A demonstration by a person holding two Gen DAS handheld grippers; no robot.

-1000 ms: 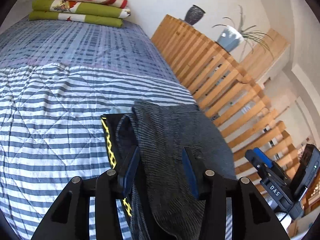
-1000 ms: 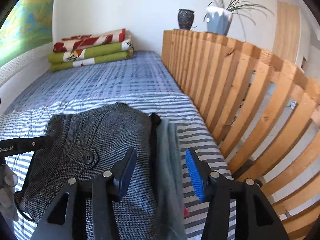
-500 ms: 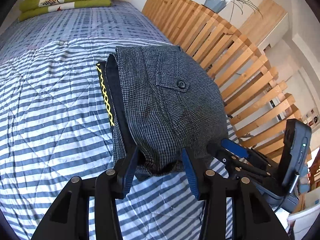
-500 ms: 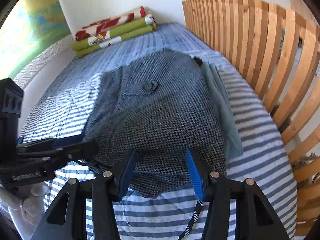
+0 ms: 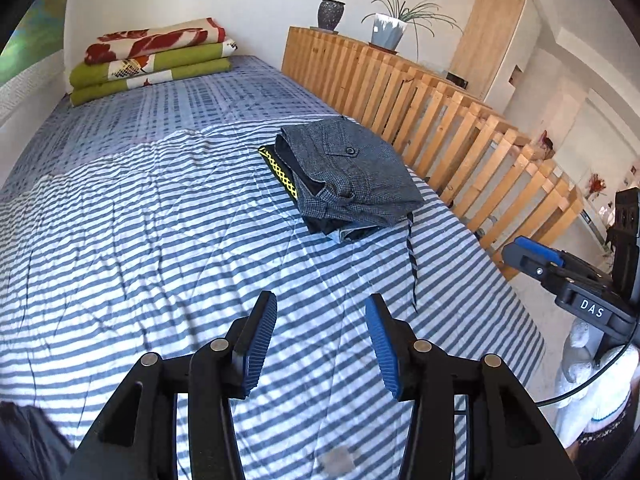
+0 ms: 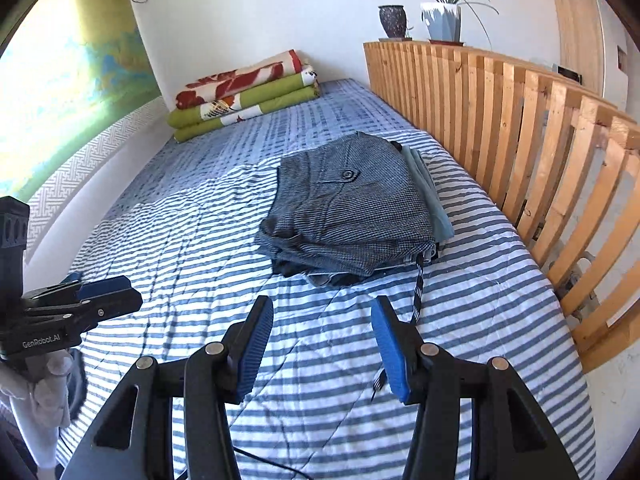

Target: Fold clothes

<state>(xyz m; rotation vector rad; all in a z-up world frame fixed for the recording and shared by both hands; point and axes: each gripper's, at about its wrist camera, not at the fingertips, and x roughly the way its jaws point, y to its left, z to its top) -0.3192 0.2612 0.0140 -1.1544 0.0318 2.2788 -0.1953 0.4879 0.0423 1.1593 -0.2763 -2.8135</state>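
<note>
A folded grey houndstooth garment (image 5: pixel 352 172) (image 6: pixel 352 208) tops a small stack of folded clothes on the striped bedcover, near the wooden rail. A dark piece with yellow trim (image 5: pixel 280 170) and a pale green one (image 6: pixel 430 196) show beneath it. A striped drawstring (image 5: pixel 412 256) (image 6: pixel 418 288) trails from the stack toward me. My left gripper (image 5: pixel 320 338) stands open and empty, well short of the stack. My right gripper (image 6: pixel 322 340) is open too, holding nothing, just before the stack's near edge. Each gripper appears at the side of the other's view.
A slatted wooden rail (image 5: pixel 460 128) (image 6: pixel 540 152) runs along the bed's right side. Folded red and green blankets (image 5: pixel 152 60) (image 6: pixel 244 92) lie at the head of the bed. A vase and potted plant (image 6: pixel 440 20) stand on the rail's ledge. A wall borders the left.
Both grippers have drawn back from the clothes stack toward the foot of the bed. The grey garment, between the left fingers a second ago, now lies free on the stack.
</note>
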